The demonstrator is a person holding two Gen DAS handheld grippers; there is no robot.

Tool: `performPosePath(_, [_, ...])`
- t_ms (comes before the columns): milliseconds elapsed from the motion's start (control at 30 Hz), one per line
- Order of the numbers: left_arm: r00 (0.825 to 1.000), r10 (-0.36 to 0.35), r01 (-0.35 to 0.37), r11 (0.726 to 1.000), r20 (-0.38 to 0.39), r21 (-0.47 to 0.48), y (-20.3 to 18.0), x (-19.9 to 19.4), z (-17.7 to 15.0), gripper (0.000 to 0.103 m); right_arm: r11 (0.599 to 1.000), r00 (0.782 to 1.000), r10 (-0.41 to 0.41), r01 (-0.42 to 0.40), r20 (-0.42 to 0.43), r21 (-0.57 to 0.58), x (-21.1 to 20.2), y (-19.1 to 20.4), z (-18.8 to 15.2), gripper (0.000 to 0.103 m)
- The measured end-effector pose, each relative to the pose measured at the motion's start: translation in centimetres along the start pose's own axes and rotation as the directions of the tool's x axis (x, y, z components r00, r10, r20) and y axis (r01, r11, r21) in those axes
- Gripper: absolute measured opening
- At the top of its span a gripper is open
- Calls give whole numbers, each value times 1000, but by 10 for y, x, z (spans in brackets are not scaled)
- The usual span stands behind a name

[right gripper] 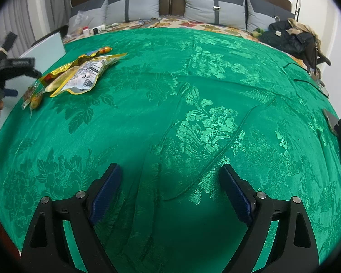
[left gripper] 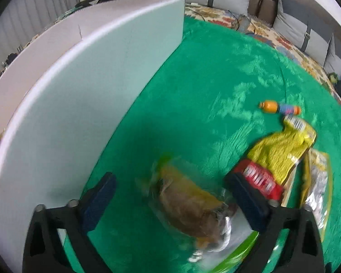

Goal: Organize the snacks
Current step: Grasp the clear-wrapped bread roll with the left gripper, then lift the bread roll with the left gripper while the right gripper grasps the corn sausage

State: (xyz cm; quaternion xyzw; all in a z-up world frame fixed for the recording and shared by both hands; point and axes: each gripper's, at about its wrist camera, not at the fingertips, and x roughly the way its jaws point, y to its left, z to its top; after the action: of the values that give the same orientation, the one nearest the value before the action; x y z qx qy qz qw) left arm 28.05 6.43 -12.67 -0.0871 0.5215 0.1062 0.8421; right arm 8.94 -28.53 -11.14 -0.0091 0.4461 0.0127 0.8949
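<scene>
In the lower centre of the left wrist view, a clear snack packet (left gripper: pixel 191 207) is seen lying on the green bedspread (left gripper: pixel 216 72), framed by the spread left hand-held gripper (left gripper: pixel 170 202), which pinches nothing; a slip or a crushed packet is judged likely if the jaws are closed on the loose film, and the red-and-yellow bag (left gripper: pixel 275 157) touching the right finger could be dragged along. The white panel (left gripper: pixel 79 91) at left crowds the approach, an orange bottle (left gripper: pixel 279 108) lies beyond, and the right hand-held gripper (right gripper: pixel 170 188) is held spread and empty over bare bedspread, lower centre
</scene>
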Motion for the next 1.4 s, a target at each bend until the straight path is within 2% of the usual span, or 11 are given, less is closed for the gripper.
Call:
performPosePath(33, [1000,-20,20,1000,-4,12,2,-1,-8,89,1000,1000,0,0,0,0,0,0,0,91])
performPosePath(100, [999,-36,36,998,3,54,4,-5,-22,70,1000,1000,0,0,0,0,0,0,0,91])
performPosePath(167, [999,-39,33,991,38,132,3,-13,-36,62,1000,1000,0,0,0,0,0,0,0,91])
performPosePath(300, [993,-115,103,966,37,239,-2,-23,-58,61,1000,1000,0,0,0,0,0,0,0,91])
performPosePath(433, [981,-195,183,919,-1,350,-15,-43,-92,62,1000,1000,0,0,1,0,0,0,0,91])
performPosePath(500, [977,-212,199,891,-14,407,-21,-54,-113,62,1000,1000,0,0,1,0,0,0,0,91])
performPosePath(567, [979,-202,185,880,-9,436,-21,-63,-128,62,1000,1000,-1,1,1,0,0,0,0,91])
performPosePath(733, [986,-166,146,921,27,360,-8,-63,-127,64,1000,1000,0,0,1,0,0,0,0,91])
performPosePath(800, [991,-126,100,931,51,350,-7,-60,-126,82,1000,1000,0,0,1,0,0,0,0,91])
performPosePath(1000, [989,-124,94,951,84,295,10,-46,-122,103,1000,1000,0,0,1,0,0,0,0,91])
performPosePath(1400, [983,-137,97,955,126,279,13,-42,-121,103,1000,1000,0,0,2,0,1,0,0,92])
